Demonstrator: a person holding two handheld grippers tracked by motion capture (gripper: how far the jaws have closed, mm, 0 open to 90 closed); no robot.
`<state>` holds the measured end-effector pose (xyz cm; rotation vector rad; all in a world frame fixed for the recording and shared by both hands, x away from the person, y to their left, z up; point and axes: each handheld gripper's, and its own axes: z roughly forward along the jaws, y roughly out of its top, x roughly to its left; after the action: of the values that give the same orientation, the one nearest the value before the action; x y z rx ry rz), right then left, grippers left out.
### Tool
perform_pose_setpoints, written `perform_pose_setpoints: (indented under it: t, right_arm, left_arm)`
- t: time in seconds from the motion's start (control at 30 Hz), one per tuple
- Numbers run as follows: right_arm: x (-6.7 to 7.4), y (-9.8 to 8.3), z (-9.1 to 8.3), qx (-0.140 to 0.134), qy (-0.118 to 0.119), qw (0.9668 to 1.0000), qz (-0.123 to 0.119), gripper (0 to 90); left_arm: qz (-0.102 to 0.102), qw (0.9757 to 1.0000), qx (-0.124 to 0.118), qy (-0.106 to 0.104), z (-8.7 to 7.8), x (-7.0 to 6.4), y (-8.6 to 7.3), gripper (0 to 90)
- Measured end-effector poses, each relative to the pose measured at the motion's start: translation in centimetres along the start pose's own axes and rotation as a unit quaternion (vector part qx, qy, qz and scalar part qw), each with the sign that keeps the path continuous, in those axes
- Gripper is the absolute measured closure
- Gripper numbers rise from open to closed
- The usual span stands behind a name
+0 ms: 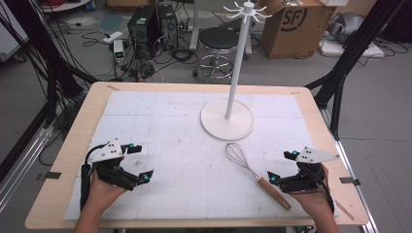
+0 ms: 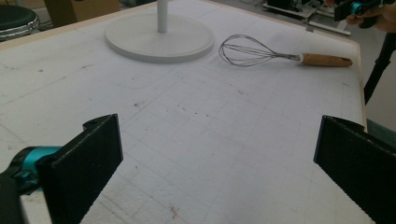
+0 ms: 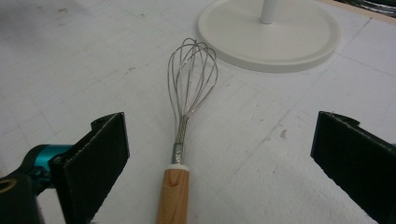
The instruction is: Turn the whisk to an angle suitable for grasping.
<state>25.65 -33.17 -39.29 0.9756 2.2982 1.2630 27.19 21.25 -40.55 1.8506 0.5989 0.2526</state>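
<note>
While the wire whisk with wooden handle (image 3: 184,140) lies flat near the white round-based hook stand (image 1: 228,116), both tongs, left (image 1: 138,162) and right (image 1: 283,166), sit spread and empty, the right apparently lined up for pickup.

High view: set above the near edge, facing forward and down over the whole table (image 1: 68,145), floor clutter beyond.
Left gripper view: low over the mat, looking across toward the whisk (image 2: 275,53) and stand base (image 2: 159,39).
Right gripper view: low, close behind the whisk's wooden handle.
Shared: whisk, stand base, gridded mat (image 3: 70,60).
</note>
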Motion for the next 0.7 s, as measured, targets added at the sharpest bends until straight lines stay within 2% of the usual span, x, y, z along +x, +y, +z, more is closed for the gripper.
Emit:
perform_pose_setpoints:
  t: [0.1,0.17,0.23,0.37,0.53,0.6,0.63,0.7]
  right_arm:
    - [0.2,0.0,0.1,0.007,-0.001,1.0,-0.004,5.0]
    - [0.4,-0.2,0.6,0.022,0.0,0.9997,-0.008,6.7]
    - [0.5,-0.3,0.8,0.034,0.005,0.9993,-0.014,14.9]
    - [0.7,-0.5,1.3,0.052,0.006,0.9982,-0.028,15.7]
    - [1.0,-0.9,2.2,0.085,0.018,0.9954,-0.041,21.8]
    - [1.0,-1.3,2.6,0.095,0.026,0.9943,-0.04,23.9]
    - [1.0,-1.6,3.0,0.107,0.032,0.9933,-0.032,26.7]
    - [1.1,-1.8,3.4,0.123,0.034,0.9912,-0.036,29.3]
  left_arm:
    - [0.001,1.0,-0.002,-0.002,0.0,-0.1,0.0,1.7]
    - [0.002,1.0,-0.002,-0.004,0.1,-0.1,0.1,1.7]
    - [0.004,1.0,-0.001,-0.004,0.1,-0.2,0.1,1.7]
    - [0.008,0.9999,0.006,-0.004,0.4,-0.3,0.1,1.7]
    - [0.009,0.9999,0.008,-0.007,0.6,-0.4,0.1,1.7]
    - [0.008,0.9999,0.008,-0.007,0.6,-0.4,0.1,1.7]
    - [0.008,0.9999,0.01,-0.008,0.6,-0.5,0.1,1.7]
    - [0.009,0.9999,0.011,-0.008,0.8,-0.5,0.1,1.7]
